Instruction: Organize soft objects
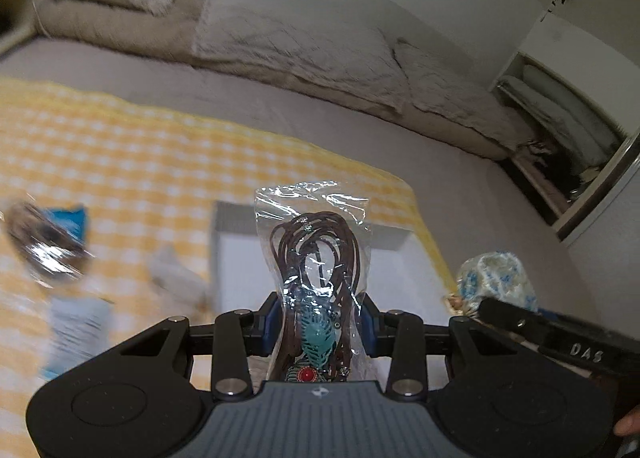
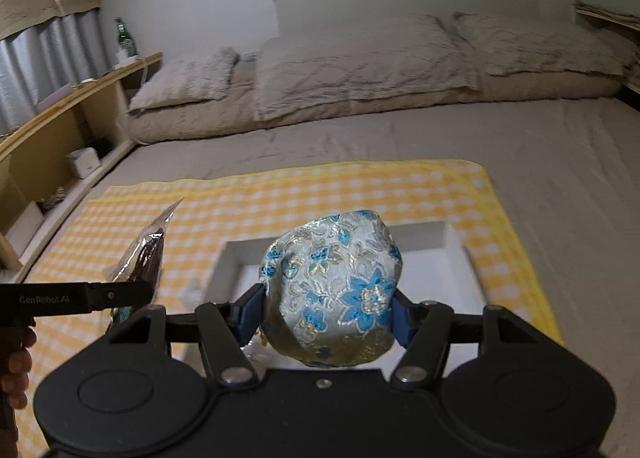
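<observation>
My left gripper is shut on a clear plastic bag holding a brown cord necklace with a turquoise pendant, held above a white tray. My right gripper is shut on a floral brocade pouch, white with blue flowers, above the same white tray. The pouch also shows at the right of the left wrist view. The bag shows at the left of the right wrist view.
The tray sits on a yellow checked cloth spread on a grey bed. Blurred packets lie on the cloth at left. Pillows line the headboard. A wooden shelf runs along the left.
</observation>
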`<state>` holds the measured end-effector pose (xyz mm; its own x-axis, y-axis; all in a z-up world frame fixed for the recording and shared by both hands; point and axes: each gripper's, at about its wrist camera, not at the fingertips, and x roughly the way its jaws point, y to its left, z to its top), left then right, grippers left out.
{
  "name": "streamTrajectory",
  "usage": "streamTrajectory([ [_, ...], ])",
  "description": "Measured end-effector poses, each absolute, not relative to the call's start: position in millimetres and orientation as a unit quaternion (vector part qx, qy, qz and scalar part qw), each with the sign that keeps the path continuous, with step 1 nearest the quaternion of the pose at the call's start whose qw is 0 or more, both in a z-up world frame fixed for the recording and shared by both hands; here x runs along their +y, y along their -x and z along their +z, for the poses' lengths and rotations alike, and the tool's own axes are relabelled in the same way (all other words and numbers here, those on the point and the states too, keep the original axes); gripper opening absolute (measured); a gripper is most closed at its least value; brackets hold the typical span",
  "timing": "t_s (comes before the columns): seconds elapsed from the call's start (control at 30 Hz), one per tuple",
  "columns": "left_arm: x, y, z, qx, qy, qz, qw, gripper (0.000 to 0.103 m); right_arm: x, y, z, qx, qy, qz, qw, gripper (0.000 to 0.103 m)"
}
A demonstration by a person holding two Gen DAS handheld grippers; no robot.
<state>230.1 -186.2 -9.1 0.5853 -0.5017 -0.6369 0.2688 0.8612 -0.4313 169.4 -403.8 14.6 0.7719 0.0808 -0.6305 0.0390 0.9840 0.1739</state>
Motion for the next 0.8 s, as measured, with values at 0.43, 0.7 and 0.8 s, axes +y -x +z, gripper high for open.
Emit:
streamTrajectory([
  [0.43, -277, -239, -82, 0.448, 0.274, -0.26, 0.811, 0.04, -470, -144, -10, 0.351, -0.107, -0.037, 0.929, 0.064],
  [0.7, -310, -247, -120, 0.466, 0.315, -0.247, 0.789, 0.04, -487, -146, -22, 0.364, -0.108, -0.045, 0.924, 0.064],
  [0.8, -319, -249, -128, 0.474, 0.288, -0.227, 0.801, 0.04, -486, -149, -26, 0.371, -0.098, -0.037, 0.923, 0.064],
])
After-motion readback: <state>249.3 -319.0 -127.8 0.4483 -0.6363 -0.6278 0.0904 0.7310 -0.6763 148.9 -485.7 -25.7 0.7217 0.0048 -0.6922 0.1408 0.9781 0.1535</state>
